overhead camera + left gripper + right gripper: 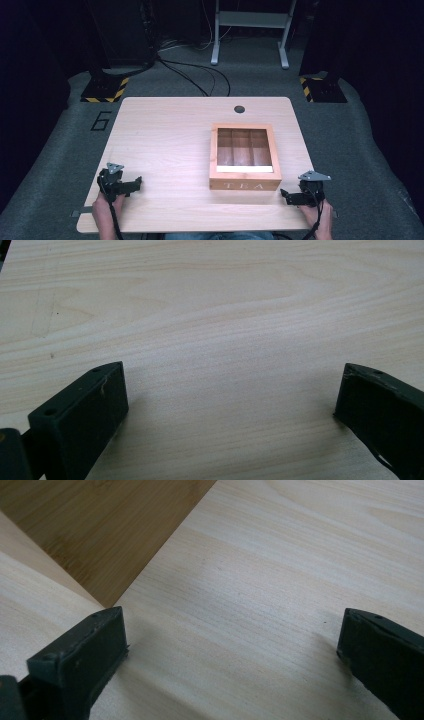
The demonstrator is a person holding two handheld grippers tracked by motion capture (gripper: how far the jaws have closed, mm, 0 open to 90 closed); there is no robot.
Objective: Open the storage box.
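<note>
A: Where does the work stand?

B: At its start, by the look of it. The tea box [245, 157] sits on the table [165, 135], lid closed, the word TEA on its front wall facing the person. Through the clear lid its compartments look bare.

A: And the grippers?

B: The left gripper [136, 183] rests well to the left of the tea box, near the table's front edge. In the left gripper view its jaws stand wide apart with bare wood between them. The right gripper [285, 194] lies just beside the box's front right corner, apart from it, jaws equally wide and holding nothing. The right gripper view catches that corner [100, 525] just ahead.

A: So what does the next move call for?

B: Likely opening the lid. The right gripper would need to reach the front edge of the lid and lift it, while the left could come in to steady the box against sliding.
</note>
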